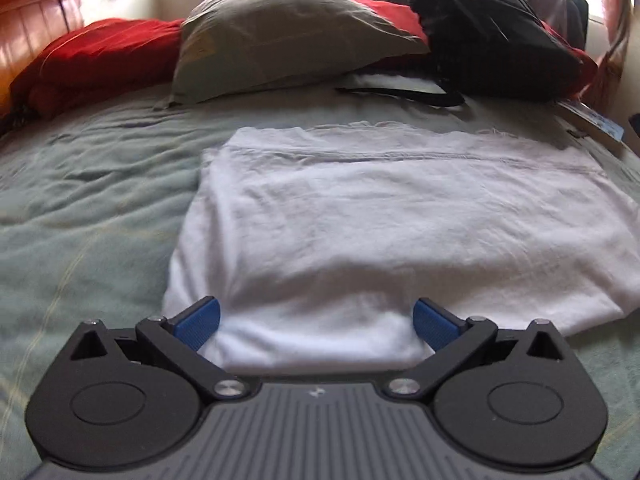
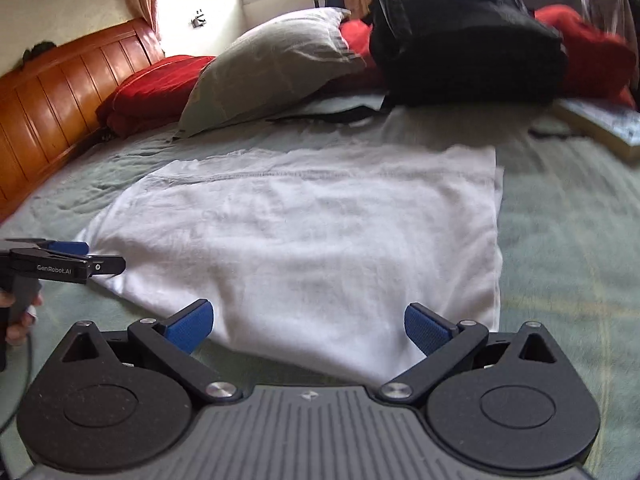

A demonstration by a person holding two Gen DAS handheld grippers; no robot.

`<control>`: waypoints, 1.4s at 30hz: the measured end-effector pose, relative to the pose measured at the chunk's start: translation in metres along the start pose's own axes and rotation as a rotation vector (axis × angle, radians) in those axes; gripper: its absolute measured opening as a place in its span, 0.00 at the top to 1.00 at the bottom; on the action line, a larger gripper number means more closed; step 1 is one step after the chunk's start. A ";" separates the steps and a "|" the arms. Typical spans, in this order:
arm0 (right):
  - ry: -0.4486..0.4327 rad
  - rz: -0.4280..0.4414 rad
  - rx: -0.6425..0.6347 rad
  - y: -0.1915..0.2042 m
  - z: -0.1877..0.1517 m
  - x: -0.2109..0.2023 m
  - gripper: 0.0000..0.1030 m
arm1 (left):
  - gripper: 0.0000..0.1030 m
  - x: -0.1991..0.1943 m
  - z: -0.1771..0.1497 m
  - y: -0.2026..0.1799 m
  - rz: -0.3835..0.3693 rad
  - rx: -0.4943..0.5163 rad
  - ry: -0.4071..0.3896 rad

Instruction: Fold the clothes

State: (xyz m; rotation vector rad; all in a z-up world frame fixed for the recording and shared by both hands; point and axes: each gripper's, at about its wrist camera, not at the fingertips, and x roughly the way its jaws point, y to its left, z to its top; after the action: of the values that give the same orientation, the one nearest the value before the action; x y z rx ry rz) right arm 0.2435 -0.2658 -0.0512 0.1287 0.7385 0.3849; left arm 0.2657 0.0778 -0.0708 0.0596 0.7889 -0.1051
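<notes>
On bed (image 1: 80, 208), folded white cloth (image 1: 400, 232), both claws seemingly wide.

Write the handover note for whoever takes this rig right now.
Left claw: open, at the near left edge of the white garment, gripping nothing.
Right claw: open, at the near right edge, gripping nothing.
The garment lies on the green bedspread as a rough rectangle, apparently already folded at least once; grey pillow and black backpack sit beyond it.
Left to do: probably grip the near edge with both claws and fold away.
</notes>
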 end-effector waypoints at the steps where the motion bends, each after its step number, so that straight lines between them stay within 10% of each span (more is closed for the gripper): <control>1: 0.013 0.022 0.024 -0.005 -0.001 -0.002 0.00 | 0.01 -0.006 -0.001 -0.001 0.000 0.008 -0.005; 11: -0.061 0.195 0.311 -0.081 0.007 -0.028 0.00 | 0.01 -0.040 -0.010 -0.029 -0.100 0.069 -0.019; 21: -0.046 0.163 0.243 -0.071 -0.005 -0.025 0.00 | 0.01 -0.021 0.004 0.004 -0.071 -0.063 0.007; 26: -0.061 0.147 0.237 -0.063 0.000 -0.035 0.00 | 0.01 -0.016 0.012 0.035 -0.186 -0.150 -0.003; 29: -0.046 0.137 0.205 -0.053 0.006 -0.033 0.00 | 0.03 -0.007 0.010 0.043 -0.113 -0.179 0.056; 32: -0.040 0.046 0.030 -0.030 0.012 -0.039 0.00 | 0.03 -0.026 0.009 0.032 -0.124 -0.035 -0.001; 38: -0.006 -0.201 -0.456 0.015 0.021 -0.032 0.00 | 0.02 -0.050 -0.007 -0.028 0.096 0.674 -0.064; 42: 0.069 -0.258 -0.665 0.035 0.015 -0.018 0.00 | 0.02 -0.042 -0.022 -0.046 0.172 0.943 -0.035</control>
State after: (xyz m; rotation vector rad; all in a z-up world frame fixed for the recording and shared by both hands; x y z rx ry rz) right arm 0.2316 -0.2395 -0.0200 -0.6034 0.6521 0.3712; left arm 0.2155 0.0367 -0.0573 1.0127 0.6394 -0.3075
